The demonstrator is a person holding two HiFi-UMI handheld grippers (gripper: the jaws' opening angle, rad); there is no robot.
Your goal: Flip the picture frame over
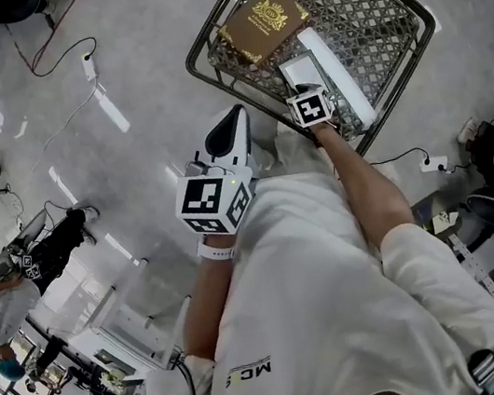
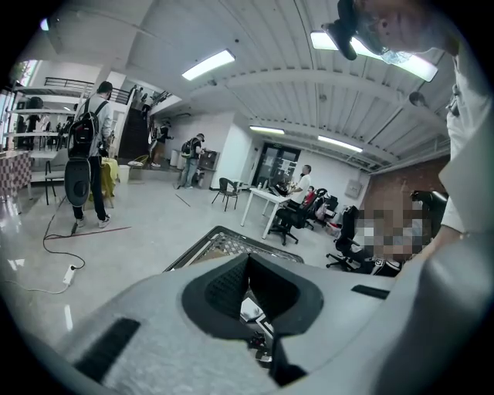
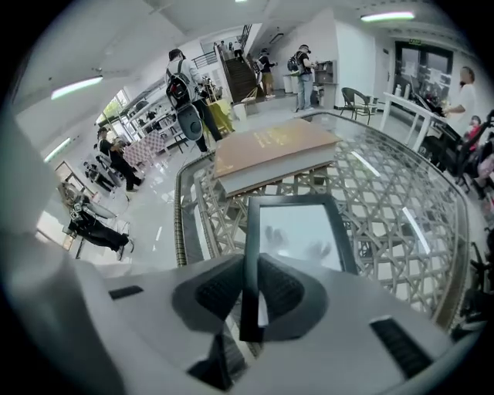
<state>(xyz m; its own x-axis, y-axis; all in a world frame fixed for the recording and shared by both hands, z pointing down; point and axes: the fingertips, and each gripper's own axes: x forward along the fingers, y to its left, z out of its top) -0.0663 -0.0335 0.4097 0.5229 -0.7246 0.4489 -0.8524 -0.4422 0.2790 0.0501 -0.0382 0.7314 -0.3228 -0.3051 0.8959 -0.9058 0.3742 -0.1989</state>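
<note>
The picture frame (image 1: 302, 71) lies flat on a round glass table with a metal lattice and a dark rim (image 1: 197, 62), next to a brown book (image 1: 263, 22). In the right gripper view the frame (image 3: 302, 231) shows a dark border around a pale glossy pane, with the book (image 3: 270, 150) just beyond it. My right gripper (image 3: 251, 270) is shut on the frame's near left border, which runs between the pads; in the head view the right gripper (image 1: 306, 94) sits at the frame's near end. My left gripper (image 1: 234, 123) hovers off the table's near edge, its jaws (image 2: 248, 261) together and empty.
The table rim (image 3: 181, 216) curves close to my left. The floor around it holds a power strip (image 1: 434, 163), a red cable (image 1: 59, 43) and a person (image 1: 2, 311) at the far left. Office chairs and desks (image 2: 289, 212) stand beyond the table.
</note>
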